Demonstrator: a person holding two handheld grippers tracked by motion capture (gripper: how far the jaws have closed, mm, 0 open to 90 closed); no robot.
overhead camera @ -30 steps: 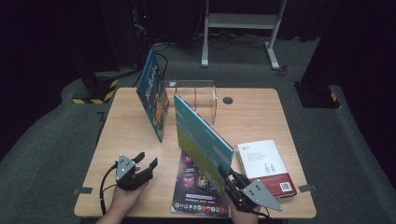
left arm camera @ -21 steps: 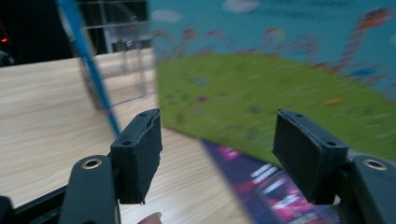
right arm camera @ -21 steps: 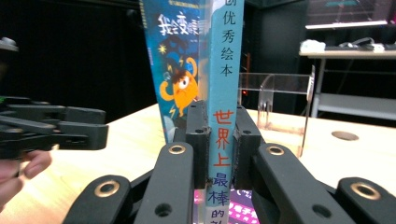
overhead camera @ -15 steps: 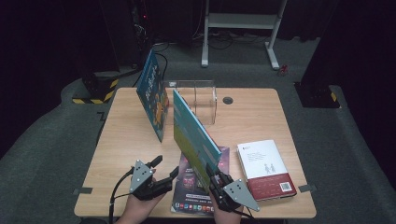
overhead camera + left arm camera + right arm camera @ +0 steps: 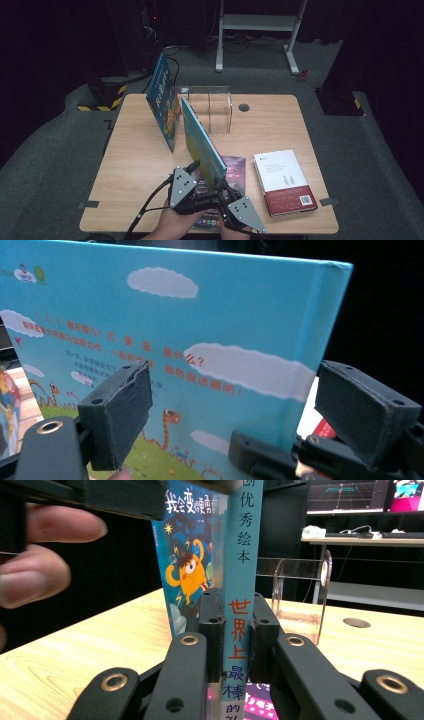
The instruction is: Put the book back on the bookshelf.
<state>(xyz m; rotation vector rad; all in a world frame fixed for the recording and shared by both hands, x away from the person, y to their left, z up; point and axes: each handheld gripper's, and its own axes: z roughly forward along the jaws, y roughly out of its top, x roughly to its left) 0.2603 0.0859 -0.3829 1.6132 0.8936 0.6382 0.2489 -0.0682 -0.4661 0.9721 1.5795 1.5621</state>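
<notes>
We see the right claw [image 5: 235,645] clamped on the spine of the light-blue picture book [image 5: 200,140], upright at lower centre of the high view above the worktop [image 5: 135,165]. The left claw [image 5: 235,405] has just been opening; its wide pads [image 5: 120,410] straddle the book's cover without pressing

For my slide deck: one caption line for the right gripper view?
Right gripper clamps the spine of the upright teal picture book, with a clear acrylic stand behind.
</notes>
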